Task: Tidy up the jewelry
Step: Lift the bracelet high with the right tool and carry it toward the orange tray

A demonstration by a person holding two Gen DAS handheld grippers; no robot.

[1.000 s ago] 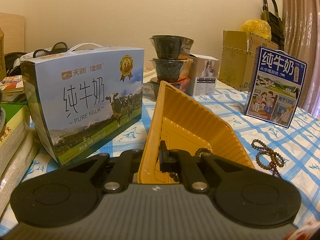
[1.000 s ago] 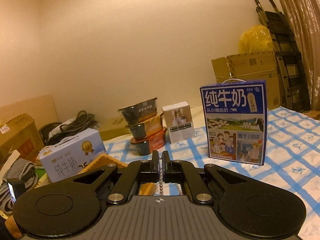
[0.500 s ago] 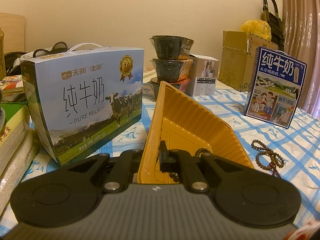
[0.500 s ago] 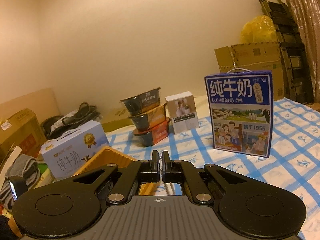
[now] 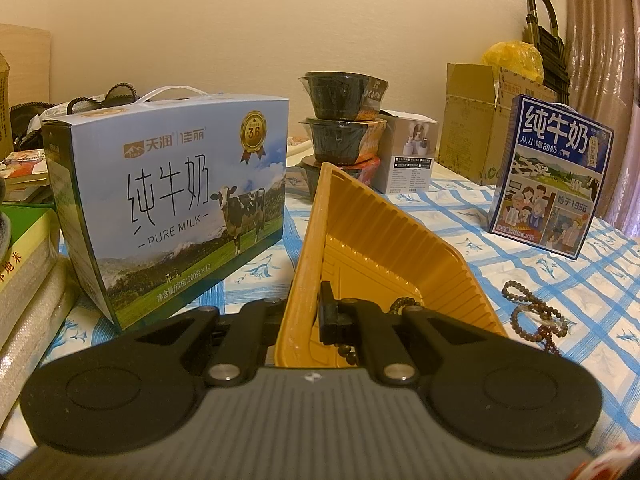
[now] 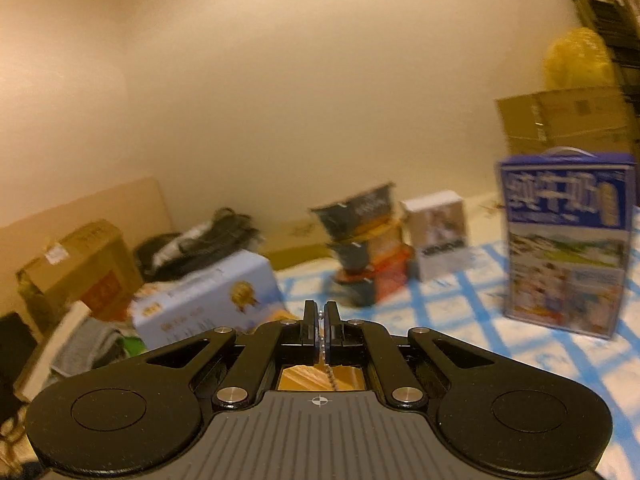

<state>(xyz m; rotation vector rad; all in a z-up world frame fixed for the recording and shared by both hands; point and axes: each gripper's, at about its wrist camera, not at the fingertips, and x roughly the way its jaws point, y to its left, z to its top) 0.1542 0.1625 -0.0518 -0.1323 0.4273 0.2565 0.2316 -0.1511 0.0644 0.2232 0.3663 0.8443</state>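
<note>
The left gripper (image 5: 306, 308) is clamped on the near rim of a yellow tray (image 5: 384, 264), its jaws pinching the tray's left wall. The tray is tilted up on that side, and its long axis runs away from the camera toward the stacked bowls (image 5: 344, 136) at the back of the table (image 5: 460, 216). A string of dark beads (image 5: 404, 303) lies in the tray's near end, just beside the right finger. A second beaded bracelet (image 5: 536, 316) lies coiled on the blue-checked cloth, off the tray's right edge, nearer the blue milk carton (image 5: 552, 176). The right gripper (image 6: 320, 334) has its jaws together on a thin bead chain (image 6: 321, 344), which hangs straight down between them over the tray (image 6: 304, 378). The right wrist view is blurred.
</note>
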